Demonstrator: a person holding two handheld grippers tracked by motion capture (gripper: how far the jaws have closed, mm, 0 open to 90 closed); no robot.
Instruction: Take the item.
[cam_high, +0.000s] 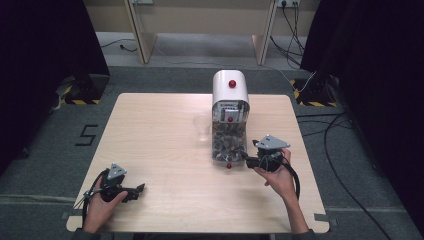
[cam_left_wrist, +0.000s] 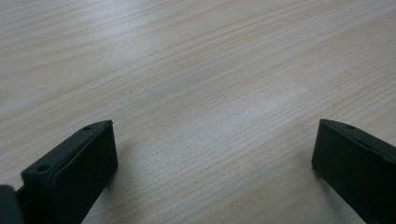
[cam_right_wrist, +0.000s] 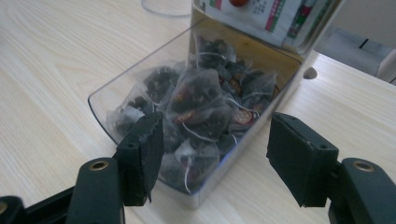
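My left claw (cam_high: 139, 189) rests low over the near left part of the wooden surface (cam_high: 160, 150), well apart from everything else. Seen through the left gripper view, its jaws stand wide apart with bare wood grain between them, and they grip nothing.

Farther right, near the middle of the surface, a clear glass cup (cam_high: 201, 127) stands upright just beside the left wall of the dispenser (cam_high: 230, 90). That dispenser is a white box with a rounded top and a red knob (cam_high: 232, 83) on it. Its clear drawer (cam_right_wrist: 140, 84) sticks out toward me, and it is heaped with pyramid tea bags (cam_right_wrist: 198, 100) of dark leaves, their strings tangled among them. A second small red knob (cam_high: 228, 165) sits at the drawer's front edge.

My right claw (cam_high: 246, 159) comes in from the right and points at the drawer's near corner, just beside it. From the right gripper view my right claw (cam_right_wrist: 215, 158) is spread open, one jaw at either side of that corner above the tea bags, and it holds nothing.
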